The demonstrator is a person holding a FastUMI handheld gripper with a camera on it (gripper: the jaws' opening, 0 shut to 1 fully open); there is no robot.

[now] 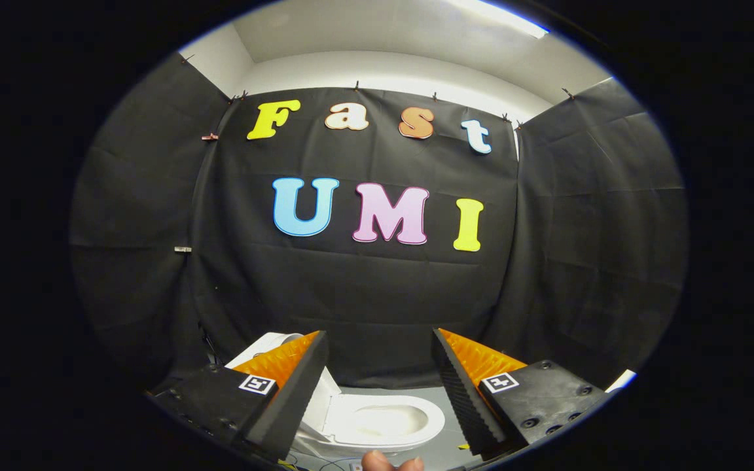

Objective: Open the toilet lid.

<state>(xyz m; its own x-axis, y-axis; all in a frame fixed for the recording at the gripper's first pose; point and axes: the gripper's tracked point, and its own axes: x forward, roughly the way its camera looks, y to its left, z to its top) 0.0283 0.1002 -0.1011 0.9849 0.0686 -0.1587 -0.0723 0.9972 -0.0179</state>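
Hovering: hand-held gripper (pixel 377 386), fingers apart, above the toilet (pixel 377 422).
Lid (pixel 272 347): seemingly already up, behind the bowl.
Risk: knocking it back down.

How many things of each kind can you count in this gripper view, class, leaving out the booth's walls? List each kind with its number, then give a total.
Toilet, white, bowl open to view: 1
Toilet lid, raised, partly behind a finger: 1
Gripper, fingers spread apart above the toilet, holding nothing: 1
Fingertips of a person's hand, below the bowl: 2
Total: 5
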